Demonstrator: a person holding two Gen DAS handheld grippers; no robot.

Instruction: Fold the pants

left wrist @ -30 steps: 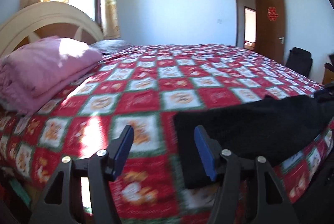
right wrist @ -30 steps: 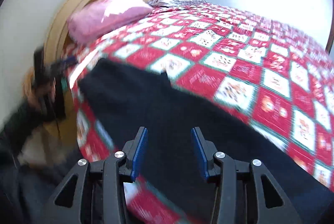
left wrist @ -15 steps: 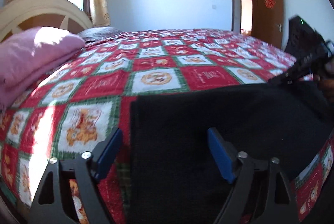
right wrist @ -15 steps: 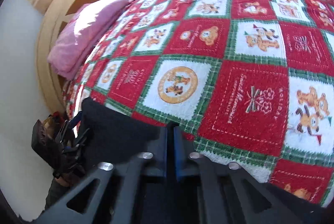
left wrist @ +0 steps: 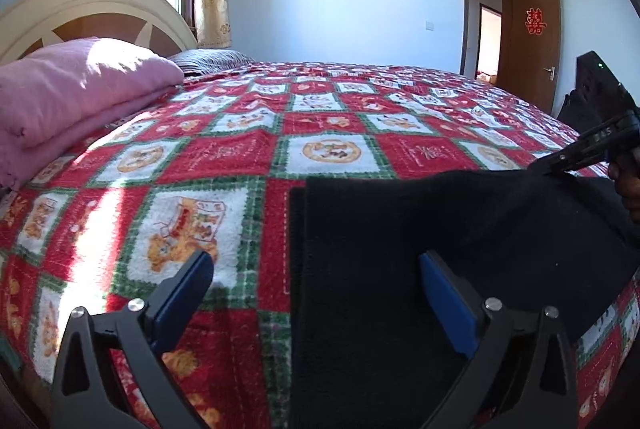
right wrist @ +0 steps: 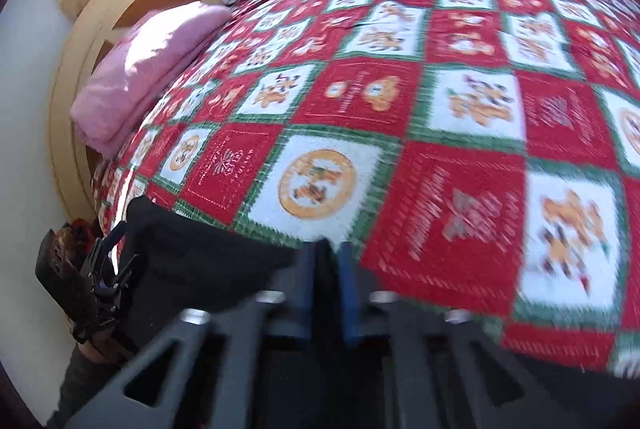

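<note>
I see the bed point(left wrist: 328, 133) under its red patterned cover, a pink blanket point(left wrist: 80, 85) by the headboard. The black pants point(left wrist: 420, 249) lie along the near edge. My left gripper point(left wrist: 316, 293) spreads wide over their end. My right gripper point(right wrist: 326, 281) pinches their far edge.

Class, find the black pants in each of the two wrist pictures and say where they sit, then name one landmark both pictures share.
Left wrist view: the black pants fill the lower right, spread on the quilt, under the open left gripper.
Right wrist view: the pants sit lower left, pinched by the right gripper.
Shared landmark: the pink folded blanket by the headboard.
</note>
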